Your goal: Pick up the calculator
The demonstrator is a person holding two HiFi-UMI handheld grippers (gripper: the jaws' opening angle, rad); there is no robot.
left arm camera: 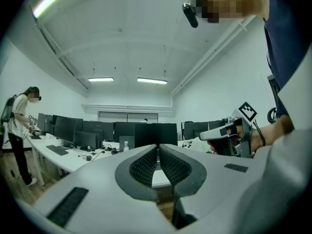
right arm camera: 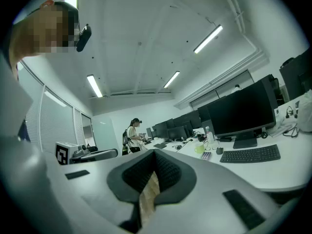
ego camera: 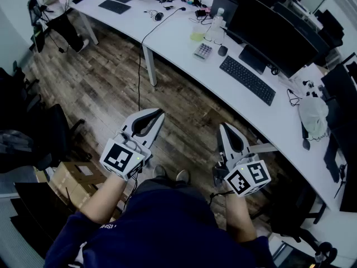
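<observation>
The calculator (ego camera: 203,50), small and pale with rows of coloured keys, lies on the long white desk (ego camera: 178,43) between a green cup and a black mouse. In the right gripper view the calculator (right arm camera: 206,155) shows far off, left of the keyboard. My left gripper (ego camera: 160,111) and my right gripper (ego camera: 223,125) are both held level over the wooden floor, well short of the desk. Both are shut with nothing between the fingers. The left gripper (left arm camera: 157,147) has its tips together, and so does the right gripper (right arm camera: 155,152).
On the desk are a black keyboard (ego camera: 247,80), a mouse (ego camera: 222,50), a green cup (ego camera: 198,35), a bottle (ego camera: 215,24) and large monitors (ego camera: 273,35). A desk leg (ego camera: 149,66) stands ahead. A cardboard box (ego camera: 72,180) and chair (ego camera: 50,133) are at left. Another person (right arm camera: 132,135) stands far off.
</observation>
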